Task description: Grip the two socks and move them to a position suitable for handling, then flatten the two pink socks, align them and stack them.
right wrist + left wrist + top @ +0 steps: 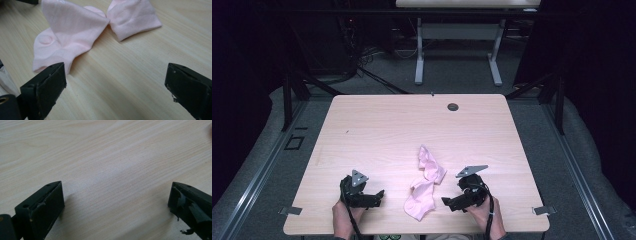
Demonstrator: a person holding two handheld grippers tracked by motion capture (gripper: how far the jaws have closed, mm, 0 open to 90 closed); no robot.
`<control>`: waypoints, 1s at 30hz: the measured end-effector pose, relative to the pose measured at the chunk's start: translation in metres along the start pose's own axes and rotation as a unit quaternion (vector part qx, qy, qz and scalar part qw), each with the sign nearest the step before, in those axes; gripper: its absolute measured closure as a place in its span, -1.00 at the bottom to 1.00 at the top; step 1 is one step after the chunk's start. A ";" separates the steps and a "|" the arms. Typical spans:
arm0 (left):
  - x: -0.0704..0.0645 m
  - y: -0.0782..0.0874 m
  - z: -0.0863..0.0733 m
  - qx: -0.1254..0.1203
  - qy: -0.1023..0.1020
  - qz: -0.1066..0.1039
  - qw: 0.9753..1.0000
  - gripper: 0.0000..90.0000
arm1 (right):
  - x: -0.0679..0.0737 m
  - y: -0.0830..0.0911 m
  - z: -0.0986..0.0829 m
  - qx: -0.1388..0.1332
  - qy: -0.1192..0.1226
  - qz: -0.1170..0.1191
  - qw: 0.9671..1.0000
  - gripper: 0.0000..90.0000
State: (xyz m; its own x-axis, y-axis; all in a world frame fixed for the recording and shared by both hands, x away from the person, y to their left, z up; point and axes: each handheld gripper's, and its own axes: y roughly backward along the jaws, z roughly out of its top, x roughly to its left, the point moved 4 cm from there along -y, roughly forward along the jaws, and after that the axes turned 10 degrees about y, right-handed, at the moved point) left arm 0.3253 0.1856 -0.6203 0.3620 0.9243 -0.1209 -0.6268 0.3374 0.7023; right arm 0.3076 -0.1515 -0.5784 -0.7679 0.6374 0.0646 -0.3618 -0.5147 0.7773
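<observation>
A pink sock lies crumpled on the light wooden table, near the front edge between both hands. In the right gripper view the pink sock spreads just beyond the jaws, its edge close to the left jaw. My right gripper rests on the table right of the sock, open, pointing left at it. My right gripper has bare wood between its jaws. My left gripper sits left of the sock, open, pointing right. Bare wood also lies between the wide-apart jaws of my left gripper.
A small dark round grommet sits near the table's far edge. Beyond the table stands a white desk frame on grey carpet. Dark stands flank the table's far corners.
</observation>
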 end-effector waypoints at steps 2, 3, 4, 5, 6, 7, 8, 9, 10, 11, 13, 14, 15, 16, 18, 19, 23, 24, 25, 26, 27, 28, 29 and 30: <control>0.000 0.000 0.000 0.000 0.000 0.000 1.000 -0.99 | 0.001 0.000 -0.001 0.003 0.001 0.000 1.000 -0.93; 0.000 0.000 0.000 0.000 0.000 0.000 1.000 -0.99 | 0.004 -0.002 -0.003 0.005 -0.004 0.005 1.000 -0.93; 0.000 0.000 0.000 0.000 0.000 0.000 1.000 -0.99 | 0.005 -0.003 -0.004 0.005 -0.005 0.005 1.000 -0.93; 0.000 0.000 0.000 0.000 0.000 0.000 1.000 -0.99 | 0.005 -0.003 -0.004 0.005 -0.005 0.005 1.000 -0.93; 0.000 0.000 0.000 0.000 0.000 0.001 1.000 -0.99 | 0.007 -0.004 -0.005 0.003 -0.007 0.009 1.000 -0.93; 0.001 0.000 0.000 -0.001 0.003 0.006 1.000 -0.99 | 0.008 -0.004 -0.005 0.000 -0.011 0.010 1.000 -0.90; 0.001 0.000 0.000 -0.004 0.009 0.011 1.000 -0.99 | 0.009 -0.004 -0.006 0.001 -0.011 0.007 1.000 -0.88; 0.002 0.000 0.000 -0.004 0.015 0.016 1.000 -0.98 | 0.010 -0.005 -0.007 0.003 -0.013 0.006 1.000 -0.87; 0.003 0.001 0.001 -0.005 0.015 0.016 1.000 -0.97 | 0.011 -0.006 -0.007 0.001 -0.014 0.007 1.000 -0.85; 0.002 0.001 0.001 -0.006 0.014 0.017 1.000 -0.96 | 0.013 -0.007 -0.007 0.004 -0.014 0.006 1.000 -0.85; 0.000 0.002 0.001 -0.012 0.005 0.014 1.000 -0.98 | 0.017 -0.009 -0.006 0.010 -0.011 0.009 1.000 -0.84; 0.000 0.002 0.001 -0.015 0.003 0.014 1.000 -0.98 | 0.017 -0.009 -0.006 0.010 -0.011 0.009 1.000 -0.84; -0.002 0.003 0.002 -0.018 0.000 0.012 1.000 -0.97 | 0.018 -0.009 -0.006 0.013 -0.009 0.010 1.000 -0.84; -0.004 0.004 0.003 -0.021 -0.006 0.011 1.000 -0.96 | 0.021 -0.010 -0.005 0.011 -0.013 0.012 1.000 -0.83; -0.009 0.005 0.006 -0.022 -0.011 -0.002 1.000 -0.92 | 0.024 -0.012 -0.005 0.009 -0.013 0.011 1.000 -0.79; -0.012 0.005 0.008 -0.023 -0.015 -0.009 1.000 -0.91 | 0.025 -0.013 -0.004 0.003 -0.016 0.011 1.000 -0.77; -0.029 0.004 0.015 -0.017 -0.051 -0.042 0.998 -0.80 | 0.031 -0.015 -0.002 -0.008 -0.016 0.012 1.000 -0.65; -0.035 0.002 0.015 -0.012 -0.062 -0.049 0.997 -0.73 | 0.033 -0.017 -0.001 -0.005 -0.016 0.013 1.000 -0.61; -0.038 0.000 0.016 -0.006 -0.072 -0.053 0.996 -0.65 | 0.034 -0.019 -0.001 -0.002 -0.015 0.012 1.000 -0.54; -0.042 -0.001 0.016 -0.002 -0.080 -0.060 0.995 -0.63 | 0.036 -0.021 0.000 -0.002 -0.012 0.016 1.000 -0.47; -0.045 -0.002 0.016 0.000 -0.086 -0.065 0.994 -0.52 | 0.038 -0.024 0.001 -0.013 -0.016 0.022 1.000 -0.38; -0.049 -0.004 0.016 0.001 -0.092 -0.069 0.993 -0.52 | 0.038 -0.024 0.001 -0.013 -0.016 0.022 1.000 -0.38; -0.052 -0.005 0.016 0.002 -0.099 -0.072 0.992 -0.50 | 0.040 -0.026 0.001 -0.010 -0.015 0.027 0.999 -0.34; -0.055 -0.007 0.017 0.002 -0.101 -0.079 0.992 -0.48 | 0.041 -0.028 0.002 -0.011 -0.016 0.028 0.999 -0.29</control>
State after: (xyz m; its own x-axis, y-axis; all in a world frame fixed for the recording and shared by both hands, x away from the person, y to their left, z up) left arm 0.3213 0.1292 -0.6061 0.5872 0.8048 -0.0862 -0.5492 0.4744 0.6880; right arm 0.2869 -0.1096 -0.5957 -0.7697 0.6256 0.1272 -0.3316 -0.5620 0.7578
